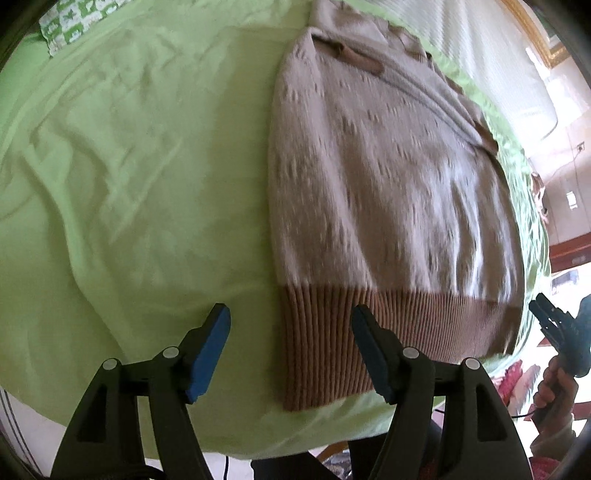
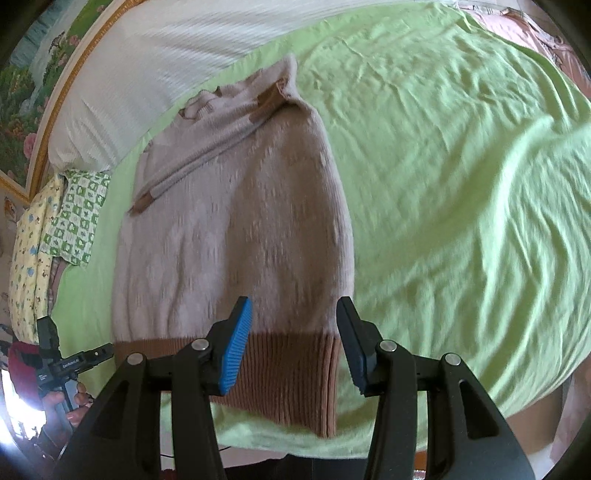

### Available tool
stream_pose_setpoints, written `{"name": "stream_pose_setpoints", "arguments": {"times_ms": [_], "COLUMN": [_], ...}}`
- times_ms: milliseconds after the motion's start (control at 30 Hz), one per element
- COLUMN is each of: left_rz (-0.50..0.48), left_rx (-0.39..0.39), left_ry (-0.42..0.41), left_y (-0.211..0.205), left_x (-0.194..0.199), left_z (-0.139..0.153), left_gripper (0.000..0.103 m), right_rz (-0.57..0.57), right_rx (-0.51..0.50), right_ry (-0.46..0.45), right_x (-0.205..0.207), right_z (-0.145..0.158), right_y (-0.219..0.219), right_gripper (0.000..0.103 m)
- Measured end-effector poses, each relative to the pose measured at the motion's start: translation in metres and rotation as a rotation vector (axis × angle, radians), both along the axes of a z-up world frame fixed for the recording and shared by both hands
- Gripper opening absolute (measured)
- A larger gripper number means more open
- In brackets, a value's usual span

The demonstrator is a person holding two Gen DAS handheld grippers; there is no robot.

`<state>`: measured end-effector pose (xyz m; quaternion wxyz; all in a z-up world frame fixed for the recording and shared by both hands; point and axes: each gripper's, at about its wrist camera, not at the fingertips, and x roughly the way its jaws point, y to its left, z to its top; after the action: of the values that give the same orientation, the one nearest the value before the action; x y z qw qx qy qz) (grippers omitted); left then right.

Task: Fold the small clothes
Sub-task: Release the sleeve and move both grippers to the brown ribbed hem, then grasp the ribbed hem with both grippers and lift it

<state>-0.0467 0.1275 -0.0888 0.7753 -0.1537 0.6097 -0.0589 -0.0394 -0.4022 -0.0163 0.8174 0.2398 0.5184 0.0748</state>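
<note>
A small beige knit sweater [image 1: 384, 177] with a brown ribbed hem [image 1: 332, 339] lies flat on the green bed sheet [image 1: 129, 184], its sleeves folded across the upper back. It also shows in the right wrist view [image 2: 236, 221], hem [image 2: 288, 373] nearest me. My left gripper [image 1: 291, 350] is open and empty, above the hem's left corner. My right gripper [image 2: 295, 347] is open and empty, above the hem's right corner. Each gripper shows in the other's view: the right one [image 1: 554, 325] at the far right, the left one [image 2: 70, 358] at the lower left.
A white pillow [image 2: 147, 81] lies beyond the sweater by a gold-framed flowered headboard [image 2: 22, 110]. Green patterned cloths [image 2: 74, 221] lie at the left of the right wrist view. A pink cloth [image 2: 524, 29] lies at the far right corner. The bed's near edge [image 2: 258, 439] is just below the hem.
</note>
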Motion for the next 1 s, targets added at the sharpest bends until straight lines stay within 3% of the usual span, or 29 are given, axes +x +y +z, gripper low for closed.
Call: {"name": "stream_pose_setpoints", "arguments": {"times_ms": [267,567,867,933,1000], "left_rz": [-0.045,-0.026,-0.036,-0.045,-0.055], "left_rx": [-0.014,-0.043,-0.003,0.007,0.023], "left_ry": [0.021,0.036,0.017,0.01,0.002], "left_y": [-0.015,-0.019,-0.032,-0.034,-0.035], "left_x": [-0.006,0.005,0.01,0.01,0.01], "left_z": [-0.006,-0.014,-0.016,-0.016,-0.016], "left_gripper": [0.071,0.076,0.075,0.073,0.063], "right_rz": [0.008,0.014,0.043,0.049,0.06], "right_rx": [0.012,0.019,0.045,0.055,0.062], "right_ry": [0.034,0.074,0.094,0.095,0.092], "right_x": [-0.019,-0.024,-0.018,-0.018,-0.018], "right_z": [-0.01,-0.024,-0.035,-0.036,-0.037], "right_y": [0.006,0.006,0.013,0.012,0.012], "right_gripper": [0.049,0.049,0.049,0.049,0.047]}}
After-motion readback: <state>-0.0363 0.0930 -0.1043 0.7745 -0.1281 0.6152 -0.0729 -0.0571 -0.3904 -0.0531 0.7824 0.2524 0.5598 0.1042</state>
